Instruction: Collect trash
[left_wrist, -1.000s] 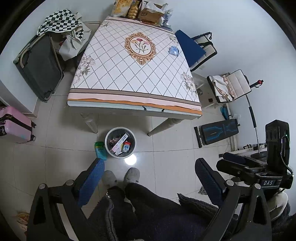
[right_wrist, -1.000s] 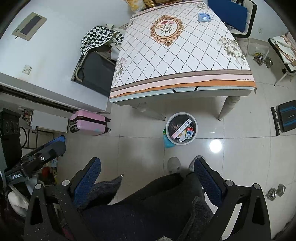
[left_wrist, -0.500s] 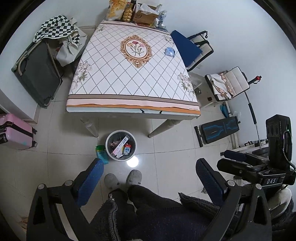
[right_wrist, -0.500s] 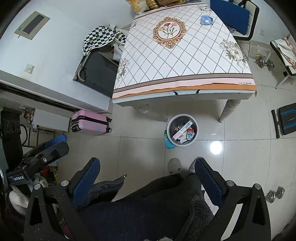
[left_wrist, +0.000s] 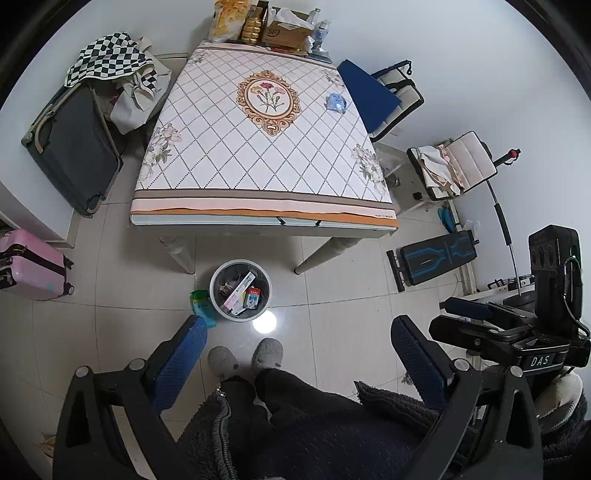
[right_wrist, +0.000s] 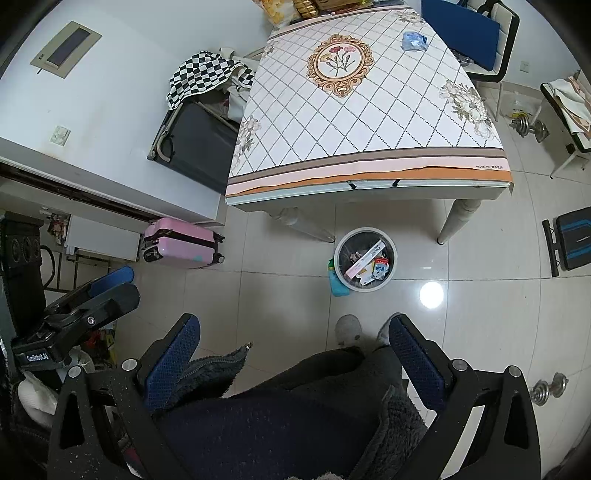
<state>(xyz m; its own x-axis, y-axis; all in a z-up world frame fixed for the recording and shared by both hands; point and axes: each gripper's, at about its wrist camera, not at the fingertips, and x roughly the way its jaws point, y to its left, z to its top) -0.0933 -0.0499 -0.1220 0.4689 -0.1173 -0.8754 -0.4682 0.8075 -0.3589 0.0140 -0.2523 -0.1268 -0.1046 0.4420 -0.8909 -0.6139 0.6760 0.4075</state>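
Observation:
A round grey trash bin (left_wrist: 241, 290) (right_wrist: 365, 259) stands on the tiled floor by the table's near edge, holding a pink-and-white box and a small carton. A green packet (left_wrist: 202, 303) (right_wrist: 338, 281) lies against its left side. On the patterned table (left_wrist: 258, 206) (right_wrist: 369, 173) a crumpled blue wrapper (left_wrist: 336, 102) (right_wrist: 413, 40) rests near the far right edge. My left gripper (left_wrist: 297, 328) and right gripper (right_wrist: 294, 325) hang open high above the floor, short of the bin, with nothing between their blue pads.
A person's legs and grey slippers (left_wrist: 243, 360) stand below me. Boxes and snack bags (left_wrist: 266, 26) crowd the table's far end. A dark suitcase (left_wrist: 70, 147), a pink suitcase (left_wrist: 29, 266), chairs (left_wrist: 380, 96), a bench (left_wrist: 436, 258) and dumbbells (right_wrist: 528, 125) ring the table.
Both views have shifted only slightly, with a little more of the table's far end showing. The grippers stay open and nothing on the table or floor has moved.

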